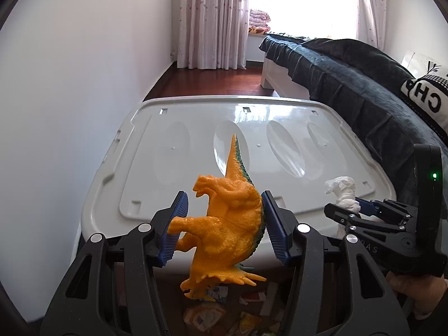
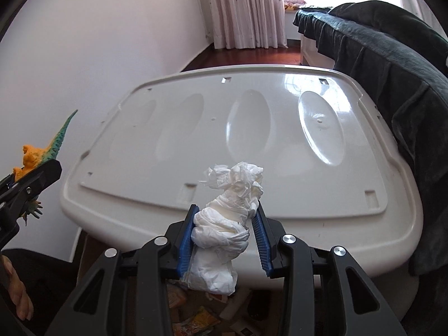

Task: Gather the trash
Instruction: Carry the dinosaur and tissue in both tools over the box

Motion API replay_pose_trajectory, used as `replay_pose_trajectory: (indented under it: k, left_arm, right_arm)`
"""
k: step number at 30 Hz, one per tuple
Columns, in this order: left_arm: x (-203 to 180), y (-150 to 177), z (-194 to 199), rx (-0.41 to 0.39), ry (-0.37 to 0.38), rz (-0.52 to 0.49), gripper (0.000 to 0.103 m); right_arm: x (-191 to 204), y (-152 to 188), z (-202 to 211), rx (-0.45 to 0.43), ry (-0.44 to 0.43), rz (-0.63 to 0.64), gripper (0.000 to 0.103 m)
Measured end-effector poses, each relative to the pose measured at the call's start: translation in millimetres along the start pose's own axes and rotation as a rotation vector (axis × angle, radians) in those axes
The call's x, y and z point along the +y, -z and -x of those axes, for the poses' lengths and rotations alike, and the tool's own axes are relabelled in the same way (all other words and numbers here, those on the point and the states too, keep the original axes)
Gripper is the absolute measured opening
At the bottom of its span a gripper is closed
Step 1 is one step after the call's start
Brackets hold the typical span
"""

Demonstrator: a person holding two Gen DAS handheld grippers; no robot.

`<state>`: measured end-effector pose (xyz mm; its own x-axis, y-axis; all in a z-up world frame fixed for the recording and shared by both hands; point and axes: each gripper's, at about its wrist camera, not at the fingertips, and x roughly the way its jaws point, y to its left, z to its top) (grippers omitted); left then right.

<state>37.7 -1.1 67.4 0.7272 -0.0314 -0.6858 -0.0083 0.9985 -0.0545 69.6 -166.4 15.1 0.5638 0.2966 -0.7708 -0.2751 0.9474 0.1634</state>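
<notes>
My left gripper (image 1: 224, 221) is shut on an orange toy dinosaur (image 1: 224, 224) with a green back, held above the near edge of a white plastic lid (image 1: 196, 145). My right gripper (image 2: 225, 232) is shut on a crumpled white tissue wad (image 2: 224, 240), also over the lid's near edge (image 2: 196, 140). In the left wrist view the right gripper (image 1: 352, 210) and its tissue (image 1: 343, 190) show at the right. In the right wrist view the dinosaur (image 2: 39, 156) and the left gripper (image 2: 25, 190) show at the far left. Below both grippers lies a container with wrappers and paper scraps (image 1: 224, 313), which also shows in the right wrist view (image 2: 201, 319).
A bed with a dark blanket (image 1: 350, 84) runs along the right of the lid. A white wall (image 1: 70, 84) is on the left. Curtains (image 1: 212, 19) and a bright window are at the back, with red-brown wood floor (image 1: 212, 81) between.
</notes>
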Motion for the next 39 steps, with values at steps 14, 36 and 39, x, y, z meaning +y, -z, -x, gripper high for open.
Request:
replay_pose_trajectory:
  k: [14,36,39]
  left_arm:
    - [4.9,121.8,21.8,0.165,0.047,0.022,0.053]
    - [11.8,146.1,10.3,0.225,0.046,0.019,0.053]
    - [10.1,146.2,10.3,0.228,0.042,0.013,0.053]
  right_arm:
    - [7.2,104.8,60.1,-0.073,-0.037,-0.11,0.038]
    - [25.8,144.3,43.2,0.003,-0.005,-0.041,0.039]
    - [25.4,144.2,44.4,0.0,-0.006,-0.045,0.039]
